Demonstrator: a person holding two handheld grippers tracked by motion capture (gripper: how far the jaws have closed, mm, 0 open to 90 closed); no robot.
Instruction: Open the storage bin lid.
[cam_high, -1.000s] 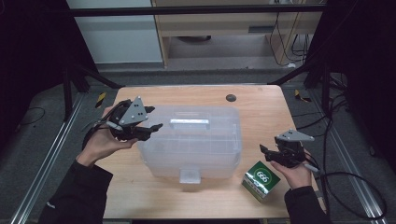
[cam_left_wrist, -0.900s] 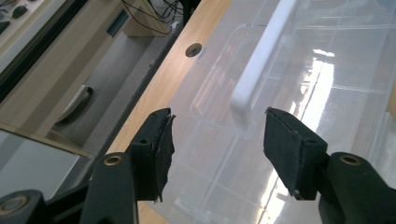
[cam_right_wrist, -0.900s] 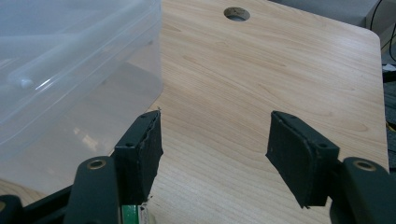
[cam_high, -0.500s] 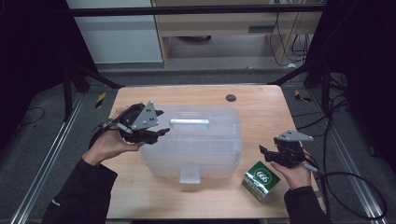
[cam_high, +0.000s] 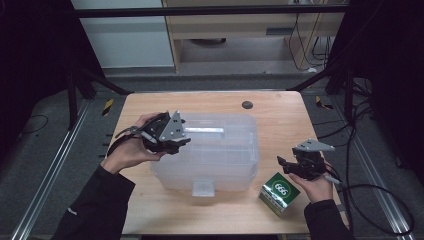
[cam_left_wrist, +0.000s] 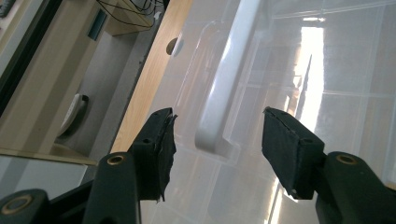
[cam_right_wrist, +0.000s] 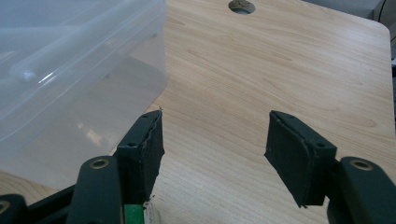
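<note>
Left hand-held gripper (cam_high: 180, 142) over the left end of the clear plastic box (cam_high: 210, 165). Jaws well apart, nothing clamped. In the left gripper view the end of the white lid handle (cam_left_wrist: 224, 93) lies between the two pads (cam_left_wrist: 161, 149), with a gap on both sides; no contact seen. Left hand (cam_high: 132, 150) carries it in from the counter's left edge.

Right hand-held gripper (cam_high: 285, 165) near the front right corner of the counter (cam_high: 280, 115), just right of the box. Jaws open, empty; bare wood between them in the right gripper view, the box wall off to one side.

Green carton marked 666 (cam_high: 279, 192) sits at the front edge, just beside the right hand-held gripper and close to the box's front right corner; touching or not, cannot tell.

Box takes up the middle of the counter, lid on, front latch (cam_high: 202, 188) toward the near edge, compartments faintly visible through the lid.

Far side: dark round cable hole (cam_high: 247, 105) near the back edge, well apart from the box. Beyond the counter, a low wooden cabinet (cam_high: 235, 30) and loose cables (cam_high: 310, 35) on the floor.
</note>
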